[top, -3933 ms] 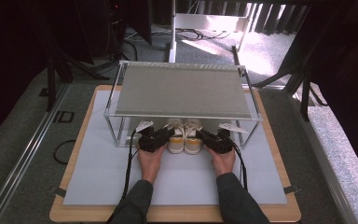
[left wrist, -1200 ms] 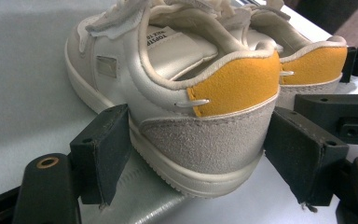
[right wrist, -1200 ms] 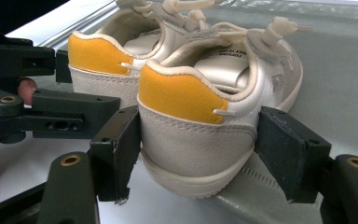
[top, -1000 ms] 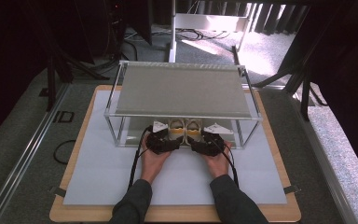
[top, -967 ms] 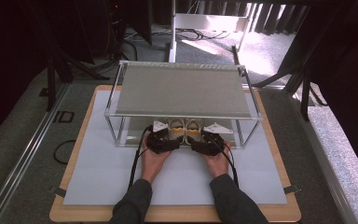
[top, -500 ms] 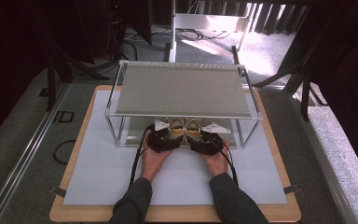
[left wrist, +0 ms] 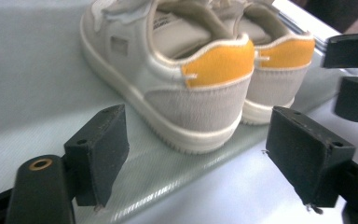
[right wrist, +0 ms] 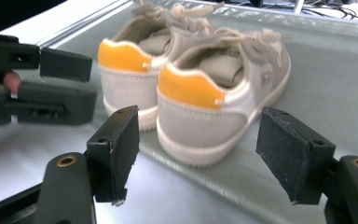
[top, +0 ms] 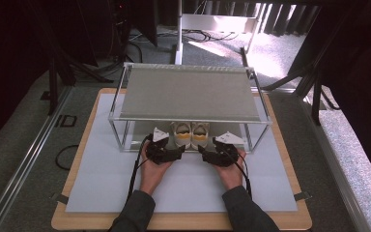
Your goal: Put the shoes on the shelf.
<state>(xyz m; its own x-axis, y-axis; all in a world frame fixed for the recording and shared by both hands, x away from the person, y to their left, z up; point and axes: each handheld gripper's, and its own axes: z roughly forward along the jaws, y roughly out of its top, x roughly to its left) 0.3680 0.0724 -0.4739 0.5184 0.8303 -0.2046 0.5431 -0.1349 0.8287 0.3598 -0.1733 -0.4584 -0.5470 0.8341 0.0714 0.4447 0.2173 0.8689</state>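
A pair of small white sneakers with orange heel tabs stands side by side on the lower shelf of a metal rack [top: 188, 92], heels toward me. My left gripper [top: 178, 152] is open just in front of the left shoe [top: 181, 134]. Its jaws frame that shoe's heel [left wrist: 200, 88] without touching it. My right gripper [top: 204, 151] is also open and its jaws have just been opening. They stand wide either side of the right shoe's heel [right wrist: 200, 100], clear of it. The right shoe [left wrist: 275, 70] and the left shoe [right wrist: 130, 70] show beside them.
The rack's mesh top hangs over the shoes, with thin posts [top: 121, 135] at the front corners. It stands on a white mat [top: 101, 183] over a wooden board [top: 174, 221]. In each gripper view the other gripper [left wrist: 354, 70] [right wrist: 37, 88] sits close alongside.
Since the earliest frame the shoes have gone further back under the rack. Over the last second both grippers have drawn back a little toward me, away from the heels.
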